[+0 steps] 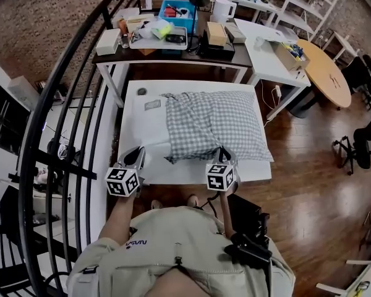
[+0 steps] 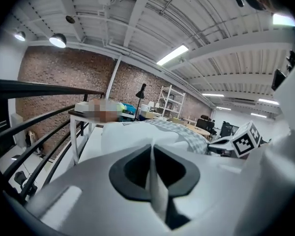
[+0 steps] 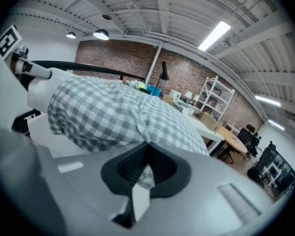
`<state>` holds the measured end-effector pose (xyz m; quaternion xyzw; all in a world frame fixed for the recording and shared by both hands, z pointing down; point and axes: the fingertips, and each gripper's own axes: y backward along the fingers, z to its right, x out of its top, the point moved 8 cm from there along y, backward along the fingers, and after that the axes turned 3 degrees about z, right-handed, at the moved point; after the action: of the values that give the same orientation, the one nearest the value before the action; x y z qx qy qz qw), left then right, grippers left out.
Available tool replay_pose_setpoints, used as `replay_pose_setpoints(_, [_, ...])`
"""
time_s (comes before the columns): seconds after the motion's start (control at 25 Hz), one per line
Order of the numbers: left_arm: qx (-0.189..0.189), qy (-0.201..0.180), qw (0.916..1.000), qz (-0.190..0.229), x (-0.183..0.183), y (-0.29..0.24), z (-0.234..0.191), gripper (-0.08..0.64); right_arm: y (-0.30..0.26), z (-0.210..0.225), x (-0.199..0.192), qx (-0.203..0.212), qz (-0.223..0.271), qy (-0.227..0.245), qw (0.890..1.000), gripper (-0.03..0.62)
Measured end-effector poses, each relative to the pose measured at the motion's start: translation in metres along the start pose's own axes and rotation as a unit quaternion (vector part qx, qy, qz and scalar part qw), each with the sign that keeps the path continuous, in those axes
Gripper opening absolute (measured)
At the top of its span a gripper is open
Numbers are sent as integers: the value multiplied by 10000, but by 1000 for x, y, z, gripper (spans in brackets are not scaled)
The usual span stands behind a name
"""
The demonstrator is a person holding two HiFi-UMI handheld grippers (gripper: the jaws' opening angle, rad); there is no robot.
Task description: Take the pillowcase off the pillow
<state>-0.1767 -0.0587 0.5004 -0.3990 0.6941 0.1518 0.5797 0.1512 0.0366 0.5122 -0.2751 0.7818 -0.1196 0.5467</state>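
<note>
Left gripper [image 1: 137,152], 7 o'clock: jaws closed tight on a fold of the plain white pillow [image 2: 130,136].
Right gripper [image 1: 223,154], 5 o'clock: jaws clamped on the near hem of the grey-and-white checked fabric pillowcase [image 1: 210,122].
The case covers most of the pillow, on a white rectangular table [image 1: 139,122].
Cluttered dark desk [image 1: 173,59] at 12 o'clock.

Pillow [image 1: 213,125] on the table [image 1: 142,125], desk [image 1: 173,59] behind the table, railing [image 1: 28,142] along its left side.

Left claw [image 2: 151,167] tight on white pillow [image 2: 122,137], checked pillowcase [image 2: 186,133] just beyond.
</note>
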Motion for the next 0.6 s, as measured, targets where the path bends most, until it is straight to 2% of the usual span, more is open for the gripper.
replay_pose_setpoints(0.12, [80, 123, 9997, -177, -19, -2, -3, 15, -13, 2, -16, 54, -271, -31, 9996, 5])
replay_pose_setpoints(0.32, [196, 329, 9982, -461, -52, -7, -5, 17, -24, -5, -35, 372, -558, -50, 9977, 5])
replay_pose_setpoints(0.44, [125, 218, 9989, -397, -59, -5, 6, 22, -20, -1, -36, 731, -629, -194, 9951, 6])
replay_pose_setpoints(0.52, [154, 15, 9994, -318, -57, 2, 17, 39, -13, 3, -35, 1074, -660, -358, 9914, 14])
replay_pose_setpoints(0.6, [244, -181, 9994, -182, -49, 15, 28, 57, 0, 8, -32, 1416, -618, -520, 9866, 63])
